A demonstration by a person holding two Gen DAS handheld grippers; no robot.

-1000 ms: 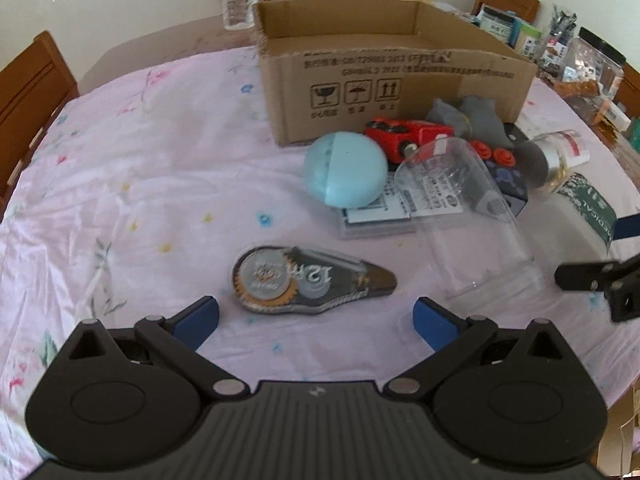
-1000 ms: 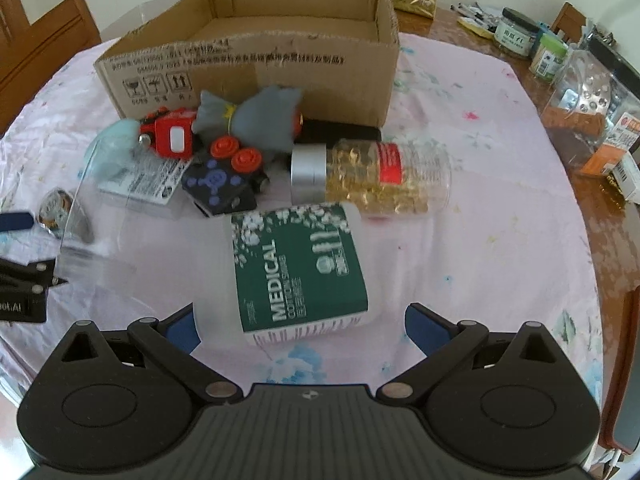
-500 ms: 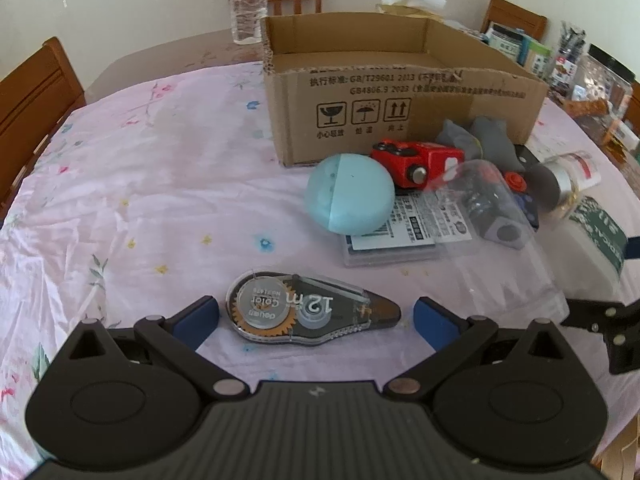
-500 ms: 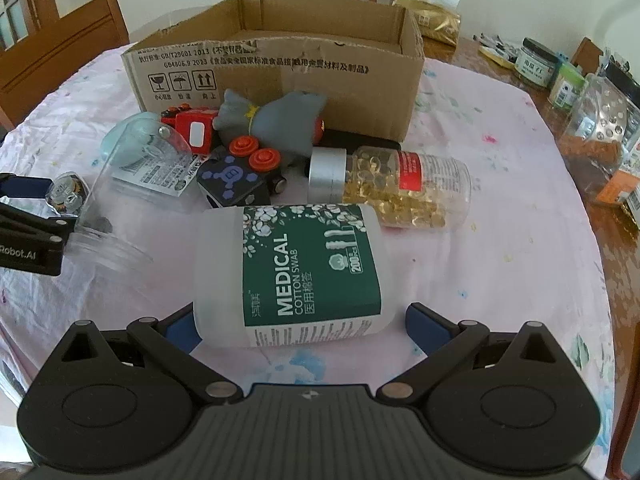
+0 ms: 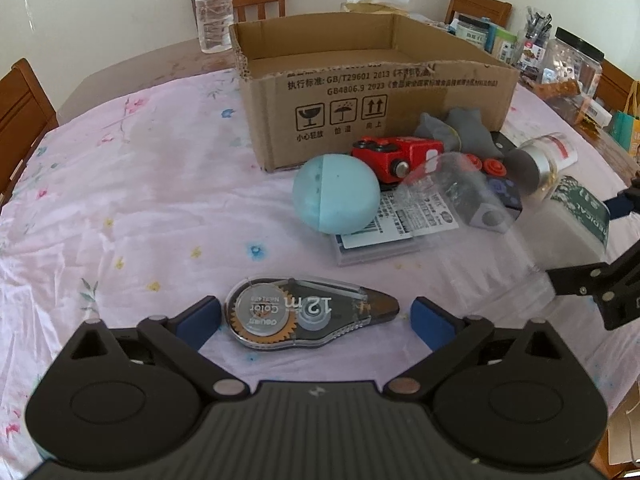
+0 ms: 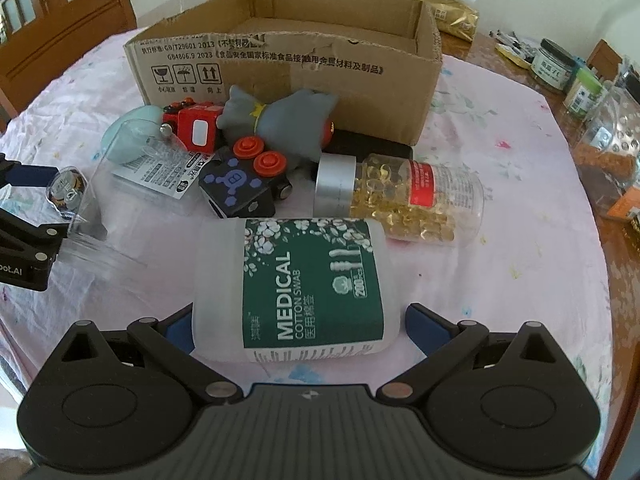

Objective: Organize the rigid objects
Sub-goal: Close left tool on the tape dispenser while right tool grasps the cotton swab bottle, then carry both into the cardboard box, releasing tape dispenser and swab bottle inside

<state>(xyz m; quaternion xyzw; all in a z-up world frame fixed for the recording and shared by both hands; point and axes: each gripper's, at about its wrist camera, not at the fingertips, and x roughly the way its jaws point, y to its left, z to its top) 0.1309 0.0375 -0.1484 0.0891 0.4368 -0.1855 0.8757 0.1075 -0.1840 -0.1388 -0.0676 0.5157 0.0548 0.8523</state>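
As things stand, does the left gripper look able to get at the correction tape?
Probably yes. The correction tape lies flat on the tablecloth between the fingers of the left gripper, whose jaws are closing with small gaps either side. Nothing lies on it or blocks it.

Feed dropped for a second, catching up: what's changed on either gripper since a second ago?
The left gripper has come down around the correction tape; its jaws are closing, pads not yet touching. The right gripper has advanced to straddle the cotton swab jar, not clamped. Cardboard box, toys and capsule bottle lie as before.
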